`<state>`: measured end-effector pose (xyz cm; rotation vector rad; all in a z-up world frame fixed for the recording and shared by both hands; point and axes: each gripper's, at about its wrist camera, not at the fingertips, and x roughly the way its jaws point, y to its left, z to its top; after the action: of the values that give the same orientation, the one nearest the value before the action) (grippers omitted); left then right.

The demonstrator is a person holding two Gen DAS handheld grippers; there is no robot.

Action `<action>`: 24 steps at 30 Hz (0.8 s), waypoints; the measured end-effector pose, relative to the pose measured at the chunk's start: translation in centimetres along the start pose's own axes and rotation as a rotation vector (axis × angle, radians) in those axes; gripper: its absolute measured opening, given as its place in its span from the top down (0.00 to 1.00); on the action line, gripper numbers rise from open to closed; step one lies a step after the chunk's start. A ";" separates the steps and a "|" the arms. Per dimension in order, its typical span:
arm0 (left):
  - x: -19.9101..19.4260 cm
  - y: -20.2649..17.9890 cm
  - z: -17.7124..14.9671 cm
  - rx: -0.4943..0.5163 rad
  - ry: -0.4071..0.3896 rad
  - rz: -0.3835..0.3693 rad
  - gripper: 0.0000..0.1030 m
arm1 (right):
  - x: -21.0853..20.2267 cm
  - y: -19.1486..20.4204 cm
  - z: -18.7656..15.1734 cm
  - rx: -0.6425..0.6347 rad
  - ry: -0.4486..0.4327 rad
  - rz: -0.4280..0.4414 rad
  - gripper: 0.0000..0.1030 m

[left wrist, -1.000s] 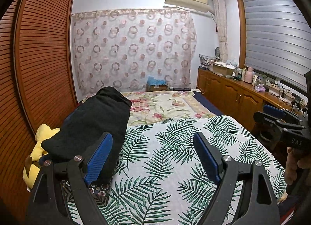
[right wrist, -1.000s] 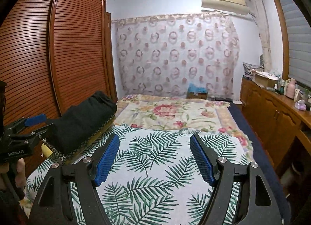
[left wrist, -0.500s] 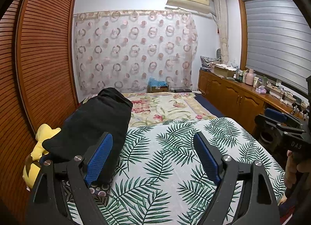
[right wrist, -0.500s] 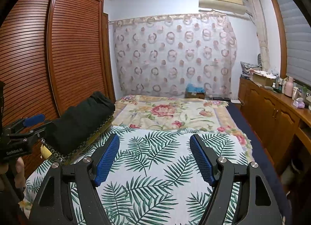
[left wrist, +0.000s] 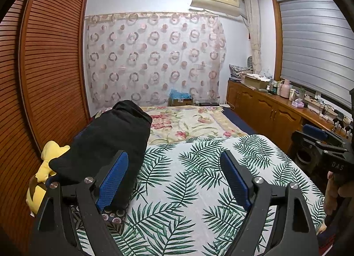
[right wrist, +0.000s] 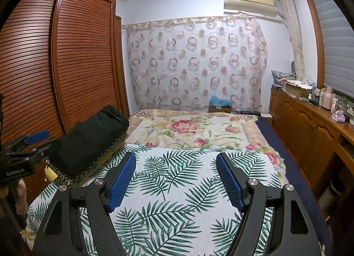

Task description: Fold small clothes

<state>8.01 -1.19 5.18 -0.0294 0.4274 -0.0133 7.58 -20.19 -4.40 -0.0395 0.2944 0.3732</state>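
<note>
A palm-leaf print cloth point(left wrist: 199, 178) point(right wrist: 177, 185) lies spread flat on the near part of the bed. My left gripper point(left wrist: 174, 156) hovers above its left half, open, with nothing between its blue pads. My right gripper point(right wrist: 176, 158) hangs over the cloth's middle, open and empty too. Each gripper shows in the other's view: the right gripper point(left wrist: 320, 143) at the right edge, the left gripper point(right wrist: 28, 143) at the left edge, each held by a hand. A bulky black bundle of fabric point(left wrist: 106, 140) point(right wrist: 93, 136) lies along the bed's left side.
A floral bedspread point(left wrist: 188, 121) covers the far part of the bed. A yellow plush toy point(left wrist: 44, 174) sits left of the black bundle. A slatted wooden wardrobe point(right wrist: 66, 67) runs along the left. A wooden sideboard point(left wrist: 270, 109) with bottles and boxes lines the right wall.
</note>
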 end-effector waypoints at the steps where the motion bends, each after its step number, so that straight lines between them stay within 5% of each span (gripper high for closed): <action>1: 0.0 0.0 0.0 0.001 0.001 0.000 0.17 | 0.0 0.0 0.0 0.000 0.000 -0.001 0.26; 24: 0.0 0.0 0.0 0.001 0.000 0.002 0.17 | 0.1 -0.7 0.2 0.001 -0.003 -0.002 0.26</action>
<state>8.00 -1.17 5.20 -0.0284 0.4270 -0.0116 7.95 -20.79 -4.29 -0.0385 0.2920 0.3715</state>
